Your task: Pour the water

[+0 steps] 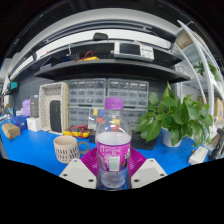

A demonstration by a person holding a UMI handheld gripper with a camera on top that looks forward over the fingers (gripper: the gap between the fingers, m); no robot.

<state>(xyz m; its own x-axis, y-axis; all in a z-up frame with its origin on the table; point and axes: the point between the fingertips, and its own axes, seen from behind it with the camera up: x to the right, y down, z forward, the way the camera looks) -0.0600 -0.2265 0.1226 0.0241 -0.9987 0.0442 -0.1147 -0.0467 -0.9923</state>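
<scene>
The hand-held gripper (113,172) has its two pale fingers (78,173) at either side of a clear plastic water bottle (113,150), and the magenta pads (92,160) lie against the bottle's lower body on both sides, so the fingers are pinching the bottle. The bottle stands upright between the fingers, with a pink cap (114,103) on top and a pink label (113,153) round its middle; whether its base rests on the blue surface (35,150) or is lifted clear of it cannot be told, since the base is hidden between the fingers. Just to the left of the bottle, near the left finger, a white ribbed cup (66,148) stands upright on the surface, apart from the bottle. To the right, beyond the right finger, a leafy green plant (176,115) stands on the surface. Behind the bottle, against the back wall, are drawer cabinets (108,93) with small compartments, and a dark shelf (110,68) runs above them carrying assorted equipment too small to identify. At the far left, a white perforated container (55,105) stands by the wall, and a brown box (10,130) lies near the surface's left edge.
</scene>
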